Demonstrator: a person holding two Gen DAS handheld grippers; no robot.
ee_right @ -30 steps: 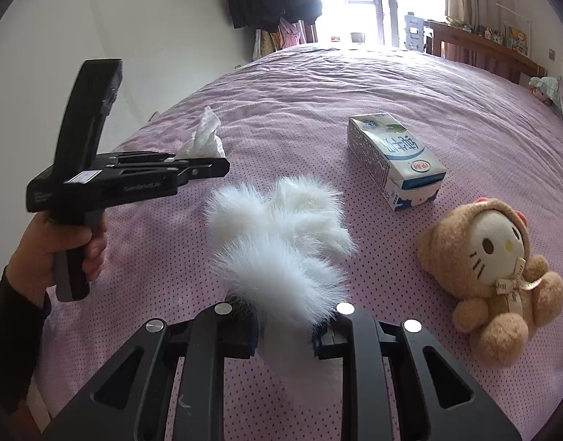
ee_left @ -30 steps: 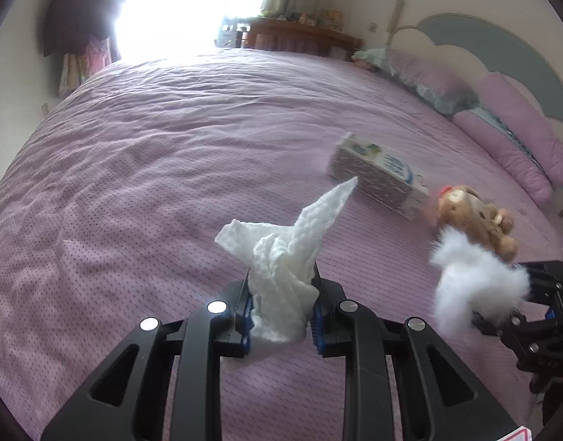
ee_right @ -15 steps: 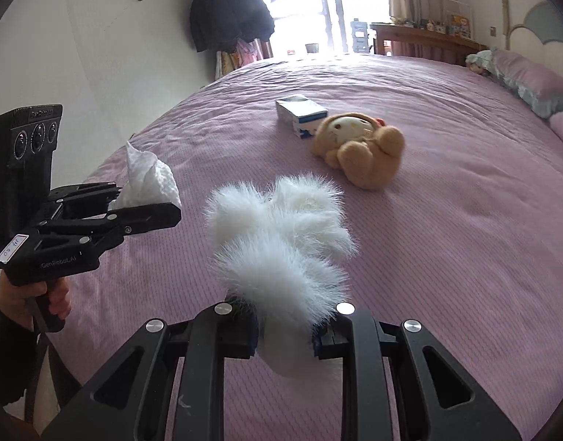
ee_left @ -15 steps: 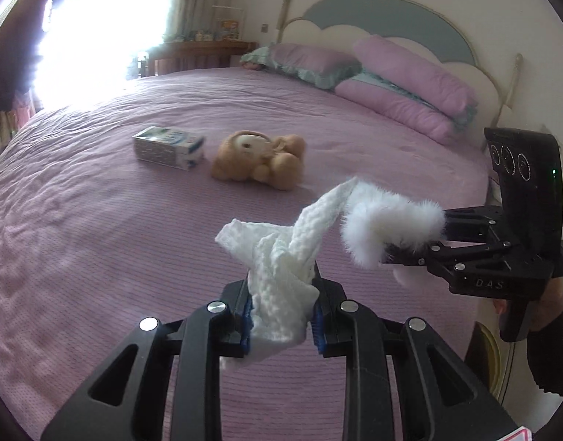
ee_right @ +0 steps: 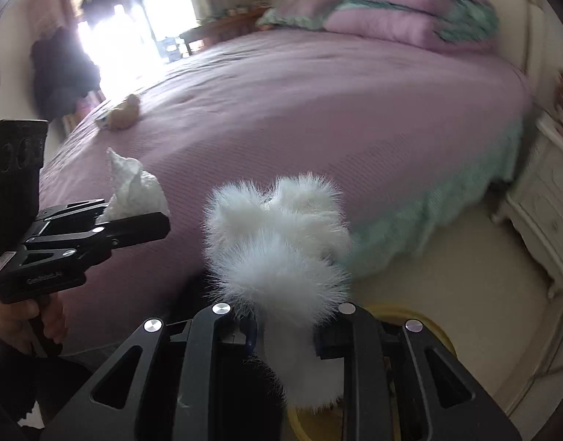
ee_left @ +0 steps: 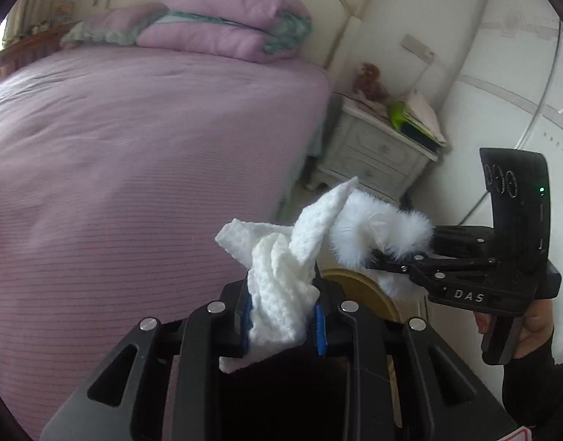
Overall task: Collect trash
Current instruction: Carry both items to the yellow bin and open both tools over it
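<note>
The left tool [ee_left: 282,325] is clamped on a crumpled white tissue [ee_left: 281,257], which sticks up between its blue-padded fingers [ee_left: 320,327] toward 12 o'clock. The right tool [ee_right: 285,334] pinches a white fluffy tuft [ee_right: 278,242], the fur spreading above the fingers and a smoother white end hanging below them. In the left wrist view the right tool [ee_left: 380,257] comes in from 3 o'clock, its tuft [ee_left: 380,231] just beside the tissue's tip. A yellow-rimmed bin [ee_left: 362,290] lies under both tools, partly hidden behind them. The purple bed [ee_left: 142,154] fills the 9 to 11 o'clock part. In the right wrist view, a teddy bear [ee_right: 125,112] lies far off on the bed at 10 o'clock. A white nightstand [ee_left: 377,147] stands at 1 o'clock.
</note>
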